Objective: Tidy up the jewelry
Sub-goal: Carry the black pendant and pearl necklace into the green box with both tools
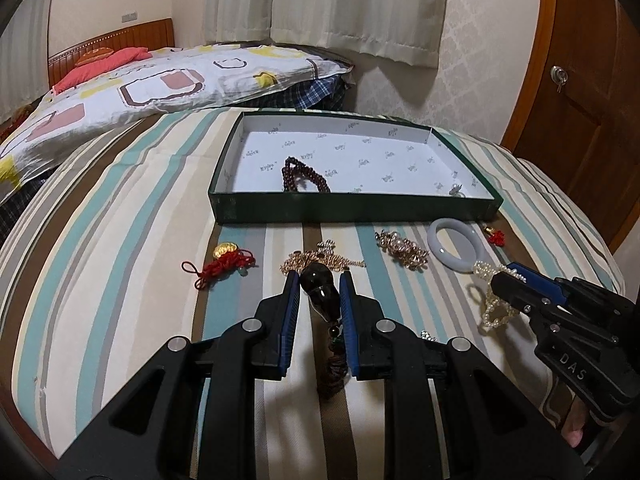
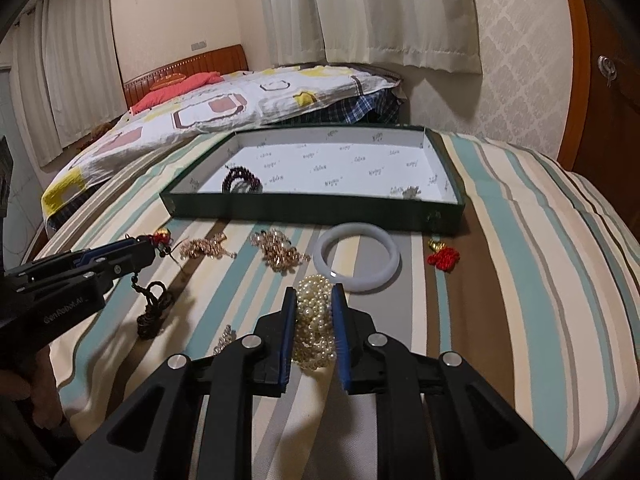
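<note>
My left gripper is shut on a dark brown gourd pendant. Its cord and tassel trail back onto the striped bedspread. From the right wrist view the left gripper shows side-on, with the tassel hanging from it. My right gripper is shut on a bunched pearl strand. In the left wrist view the right gripper comes in from the right with the pearls. Behind both lies the green tray, which holds a dark red bead bracelet.
On the spread in front of the tray lie a white bangle, two gold chains, a red knot with a gold piece and a smaller red knot. A patterned quilt lies far left, and a wooden door is at the right.
</note>
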`<state>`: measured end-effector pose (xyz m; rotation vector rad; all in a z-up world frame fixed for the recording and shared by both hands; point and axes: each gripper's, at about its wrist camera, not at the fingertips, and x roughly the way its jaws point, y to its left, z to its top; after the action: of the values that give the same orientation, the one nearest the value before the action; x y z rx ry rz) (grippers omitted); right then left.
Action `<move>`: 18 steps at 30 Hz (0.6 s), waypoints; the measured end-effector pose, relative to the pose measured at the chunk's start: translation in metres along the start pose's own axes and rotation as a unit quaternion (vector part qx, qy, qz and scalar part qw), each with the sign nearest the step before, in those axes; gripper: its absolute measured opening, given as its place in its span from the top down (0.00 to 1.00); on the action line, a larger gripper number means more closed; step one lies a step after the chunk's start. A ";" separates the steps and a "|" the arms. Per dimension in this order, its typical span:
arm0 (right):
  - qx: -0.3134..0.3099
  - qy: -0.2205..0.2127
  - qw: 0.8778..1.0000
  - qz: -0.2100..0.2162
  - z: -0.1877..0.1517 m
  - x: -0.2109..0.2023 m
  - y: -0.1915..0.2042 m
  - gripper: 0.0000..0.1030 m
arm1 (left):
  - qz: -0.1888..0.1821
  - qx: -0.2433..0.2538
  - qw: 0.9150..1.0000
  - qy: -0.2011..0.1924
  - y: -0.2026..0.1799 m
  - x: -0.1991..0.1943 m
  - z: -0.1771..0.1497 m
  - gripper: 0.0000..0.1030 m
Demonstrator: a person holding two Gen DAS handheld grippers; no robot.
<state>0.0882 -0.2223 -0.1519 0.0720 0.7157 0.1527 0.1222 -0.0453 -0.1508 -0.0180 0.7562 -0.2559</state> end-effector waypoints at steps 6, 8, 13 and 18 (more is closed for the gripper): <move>0.003 -0.022 1.000 0.000 0.019 -0.007 -0.003 0.82 | -0.009 0.001 1.000 -0.011 -0.005 -0.004 0.012 0.80; 0.004 -0.029 1.000 -0.001 0.025 -0.007 -0.005 0.82 | -0.011 0.003 1.000 -0.017 -0.008 -0.004 0.018 0.81; 0.009 -0.047 0.999 -0.001 0.049 -0.003 -0.012 0.82 | -0.019 0.007 0.999 -0.032 -0.016 -0.001 0.039 0.81; 0.009 -0.068 0.998 -0.003 0.083 0.010 -0.022 0.82 | -0.032 0.007 0.998 -0.054 -0.028 0.010 0.071 0.81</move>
<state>0.1525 -0.2432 -0.0983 0.0964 0.5810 0.1336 0.1709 -0.0802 -0.1027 -0.0425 0.6470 -0.3180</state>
